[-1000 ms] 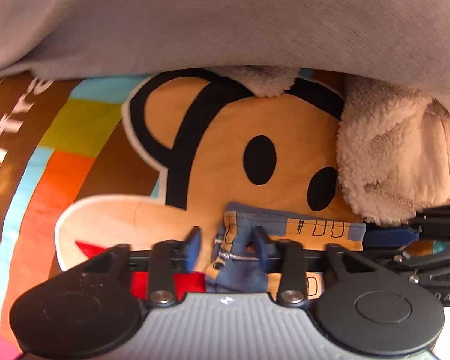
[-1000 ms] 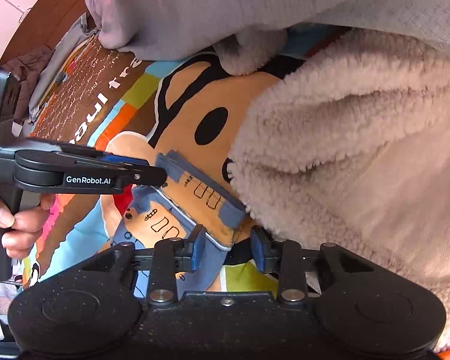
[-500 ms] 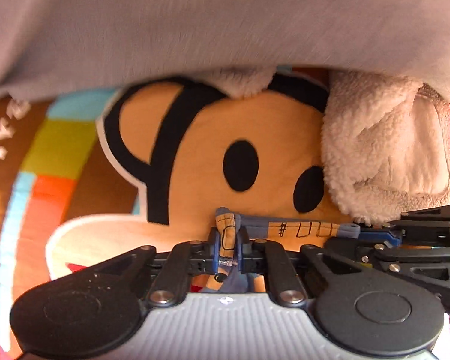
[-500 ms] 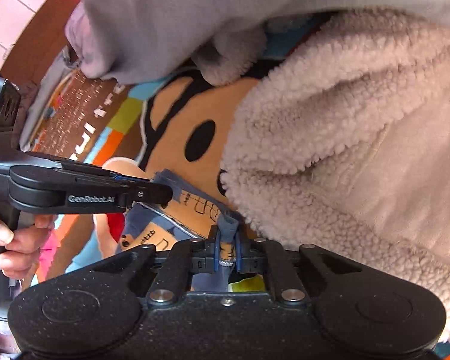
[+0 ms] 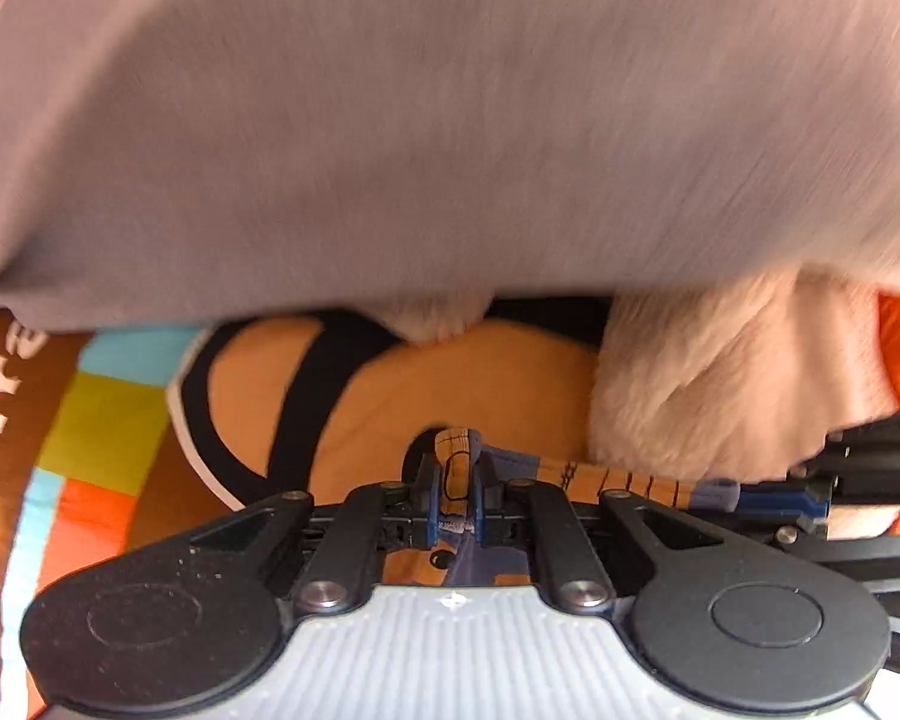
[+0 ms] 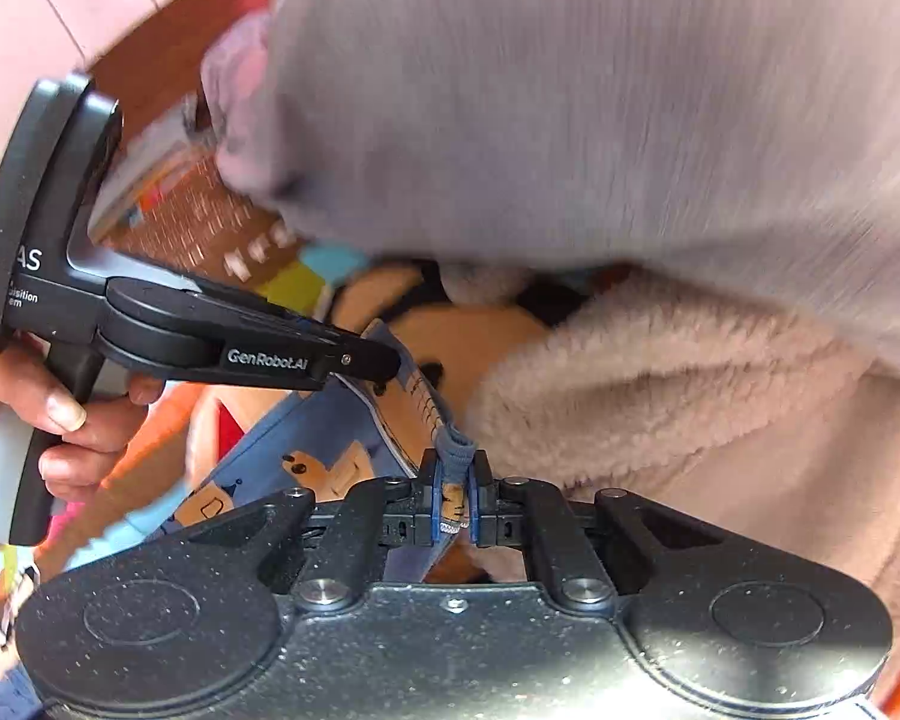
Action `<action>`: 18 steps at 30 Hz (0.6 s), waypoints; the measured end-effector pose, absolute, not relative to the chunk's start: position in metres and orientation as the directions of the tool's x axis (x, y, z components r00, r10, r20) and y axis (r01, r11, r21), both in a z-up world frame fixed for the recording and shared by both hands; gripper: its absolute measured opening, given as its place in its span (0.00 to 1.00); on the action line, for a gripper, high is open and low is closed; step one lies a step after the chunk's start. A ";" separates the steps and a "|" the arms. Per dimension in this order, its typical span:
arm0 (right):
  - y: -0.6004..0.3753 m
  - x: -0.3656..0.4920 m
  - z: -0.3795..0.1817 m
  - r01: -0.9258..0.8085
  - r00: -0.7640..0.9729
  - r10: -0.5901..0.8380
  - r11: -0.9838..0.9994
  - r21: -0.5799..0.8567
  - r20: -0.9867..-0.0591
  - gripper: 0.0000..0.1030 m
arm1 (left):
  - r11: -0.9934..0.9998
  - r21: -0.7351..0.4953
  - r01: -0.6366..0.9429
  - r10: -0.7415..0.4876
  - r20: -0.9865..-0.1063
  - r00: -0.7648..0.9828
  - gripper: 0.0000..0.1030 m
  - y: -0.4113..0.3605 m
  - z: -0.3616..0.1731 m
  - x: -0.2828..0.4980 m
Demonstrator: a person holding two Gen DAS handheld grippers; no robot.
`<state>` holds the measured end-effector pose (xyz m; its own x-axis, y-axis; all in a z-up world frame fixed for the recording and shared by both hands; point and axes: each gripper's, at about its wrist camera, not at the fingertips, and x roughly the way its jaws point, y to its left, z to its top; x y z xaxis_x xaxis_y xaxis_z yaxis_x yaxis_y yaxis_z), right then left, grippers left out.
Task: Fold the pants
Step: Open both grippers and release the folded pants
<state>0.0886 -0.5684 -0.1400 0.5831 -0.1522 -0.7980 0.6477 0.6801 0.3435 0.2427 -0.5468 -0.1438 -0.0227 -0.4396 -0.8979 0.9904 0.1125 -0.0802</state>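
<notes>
Now, starting at the left, my left hand [image 6: 42, 414] wraps the handle of my left gripper [image 5: 453, 489]. Its jaws have just been closing, and they now pinch a fold of the small blue pants [image 5: 630, 483] printed with tan cartoon shapes; the blue pads press the cloth from both sides. From that pinch the waistband edge runs taut to the right, toward my right gripper [image 6: 453, 495], whose jaws have also just been closing and are now clamped on the other end of the same edge, a bunched blue corner standing up between the pads.

Seen from the right wrist, the rest of the pants hangs down and leftward below the left gripper's tip, over the cartoon-print blanket [image 5: 90, 414] that covers the surface. That blanket shows brown, yellow, orange and light-blue blocks at its left side and a big tan face with black outlines in the middle.

Just right of the pants lies a cream fleece garment [image 6: 660, 414], its fuzzy edge touching the waistband. A grey knit garment [image 5: 450, 120] is draped across the far side, blurred, overhanging both the blanket and the fleece.
</notes>
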 end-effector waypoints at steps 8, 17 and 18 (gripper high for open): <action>-0.570 0.094 -0.141 0.616 0.540 -0.173 0.748 0.246 -0.824 0.30 | 0.359 -0.084 0.930 -0.497 -0.860 0.114 0.52 -0.494 -0.118 0.277; -0.518 0.114 -0.121 0.383 0.586 -0.136 0.915 0.125 -0.799 0.35 | 0.623 -0.041 0.781 -0.407 -0.870 0.279 0.52 -0.336 -0.100 0.291; -0.510 0.119 -0.122 0.345 0.597 -0.100 0.928 0.143 -0.796 0.34 | 0.644 -0.034 0.764 -0.388 -0.876 0.288 0.52 -0.316 -0.100 0.290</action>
<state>0.1195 -0.5102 -0.1223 0.5972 -0.0995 -0.7959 0.3449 0.9277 0.1428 0.2905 -0.3165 -0.0997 0.2877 -0.3880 -0.8756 0.7642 0.6441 -0.0343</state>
